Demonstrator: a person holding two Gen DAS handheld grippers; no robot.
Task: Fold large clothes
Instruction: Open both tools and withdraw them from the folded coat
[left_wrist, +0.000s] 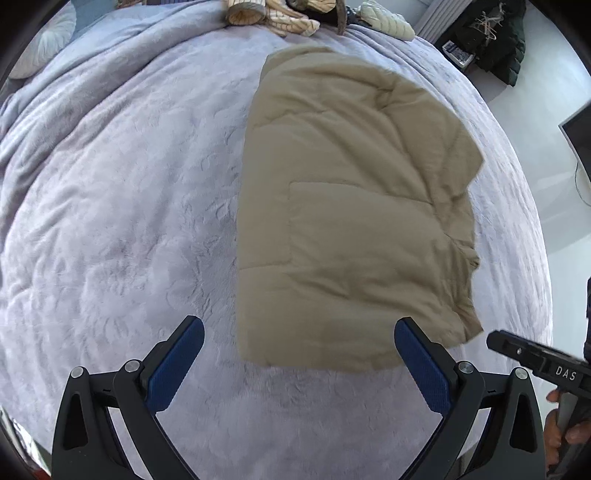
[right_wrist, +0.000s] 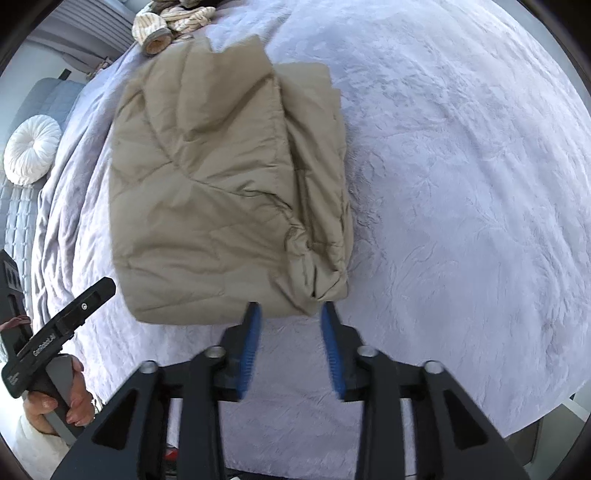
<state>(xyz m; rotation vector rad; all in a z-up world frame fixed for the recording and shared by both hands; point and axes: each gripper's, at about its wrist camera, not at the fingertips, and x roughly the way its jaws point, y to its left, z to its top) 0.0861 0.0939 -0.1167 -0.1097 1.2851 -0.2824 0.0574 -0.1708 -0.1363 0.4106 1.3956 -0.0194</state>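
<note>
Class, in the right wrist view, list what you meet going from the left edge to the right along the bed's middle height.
Round white cushion → folded tan padded jacket → bare lavender blanket.

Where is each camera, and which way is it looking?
Left wrist view: sits on the left gripper, looks down along its wide-open fingers at the folded tan jacket on the bed; the right gripper shows at the right edge.
Right wrist view: sits on the right gripper, looks down at the jacket's near edge; the left hand holding the other gripper shows lower left.
Both share the jacket, the bed and the striped clothes.
</note>
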